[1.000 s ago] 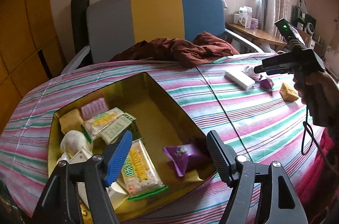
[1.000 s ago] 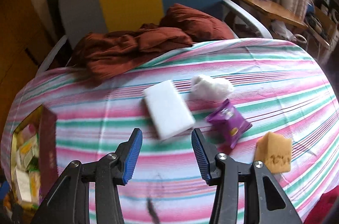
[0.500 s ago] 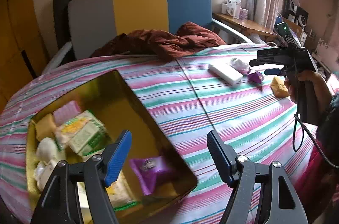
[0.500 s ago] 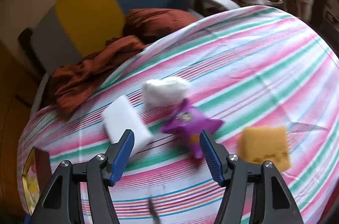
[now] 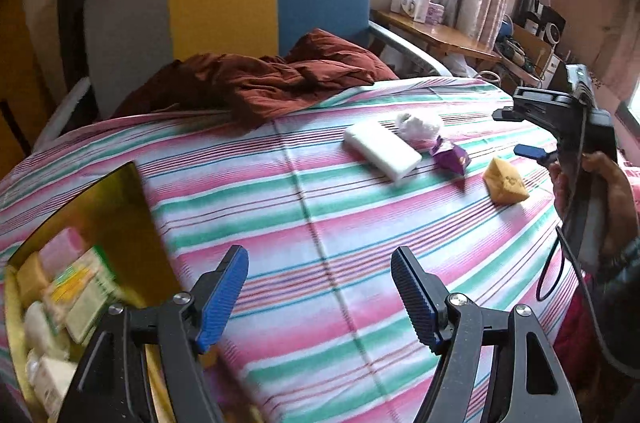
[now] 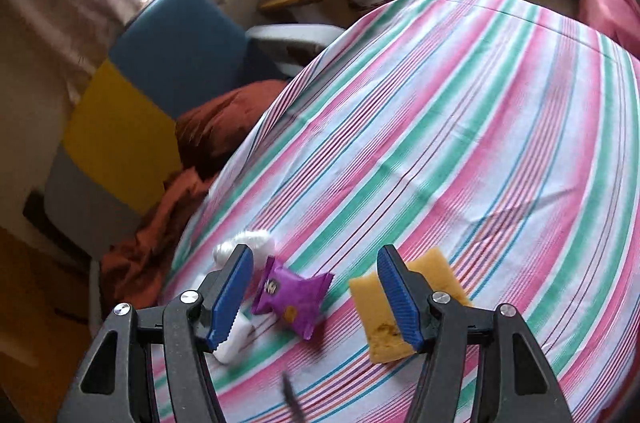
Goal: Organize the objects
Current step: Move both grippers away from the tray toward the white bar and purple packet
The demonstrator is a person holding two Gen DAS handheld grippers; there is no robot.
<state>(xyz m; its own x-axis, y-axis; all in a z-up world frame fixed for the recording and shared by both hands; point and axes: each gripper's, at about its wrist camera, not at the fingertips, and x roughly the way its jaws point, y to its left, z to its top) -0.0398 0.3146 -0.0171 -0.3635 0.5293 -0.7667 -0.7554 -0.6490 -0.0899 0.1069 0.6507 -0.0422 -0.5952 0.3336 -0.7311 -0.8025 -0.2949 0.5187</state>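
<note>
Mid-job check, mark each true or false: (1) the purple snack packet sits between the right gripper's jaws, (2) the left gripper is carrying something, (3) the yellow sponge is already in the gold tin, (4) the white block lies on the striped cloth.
1. The purple snack packet lies on the cloth in line with the gap of the right gripper. True; the jaws are apart and not pressing on it.
2. The left gripper carries something. False; its jaws are open with only cloth between them.
3. The yellow sponge is in the gold tin. False; it lies on the striped cloth.
4. The white block lies on the striped cloth. True.
</note>
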